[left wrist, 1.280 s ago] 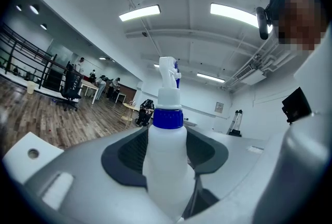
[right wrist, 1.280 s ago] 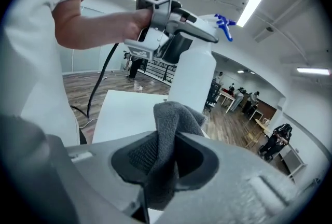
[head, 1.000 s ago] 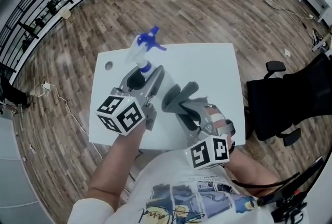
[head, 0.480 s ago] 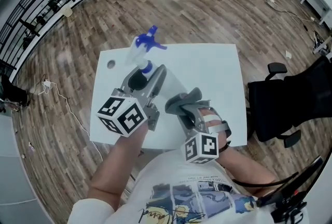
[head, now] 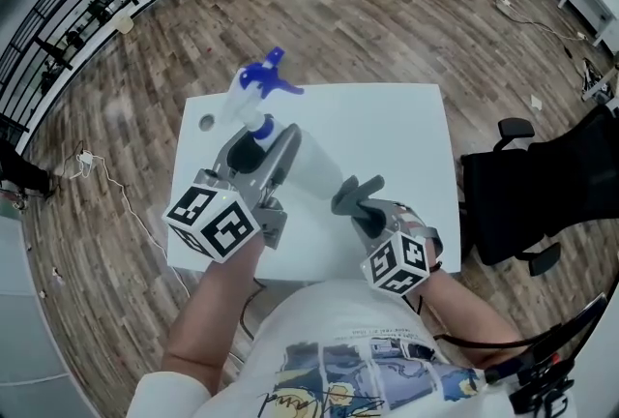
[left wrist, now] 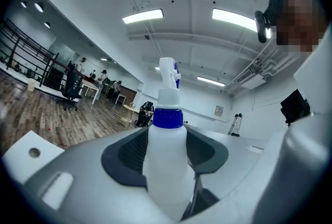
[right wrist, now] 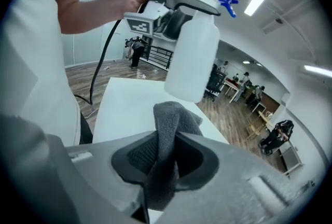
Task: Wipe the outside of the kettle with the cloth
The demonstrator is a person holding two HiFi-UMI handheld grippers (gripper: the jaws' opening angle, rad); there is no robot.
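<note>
The left gripper [left wrist: 166, 153] has its fingers closed on a white spray bottle [right wrist: 192, 57] with a blue collar and trigger. They clamp the body just under the collar, and the bottle hangs clear of the white desk [head: 387, 131]. The right gripper [right wrist: 167, 158] pinches a grey cloth [right wrist: 174, 114] between its fingers, with a bunched fold sticking out past the tips. That fold sits near the bottle's base — apart from it — above the desk's near edge.

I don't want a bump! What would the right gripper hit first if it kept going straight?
Probably the bottle, at its bottom end. Depth is unclear, so it might pass underneath and meet the table.
</note>
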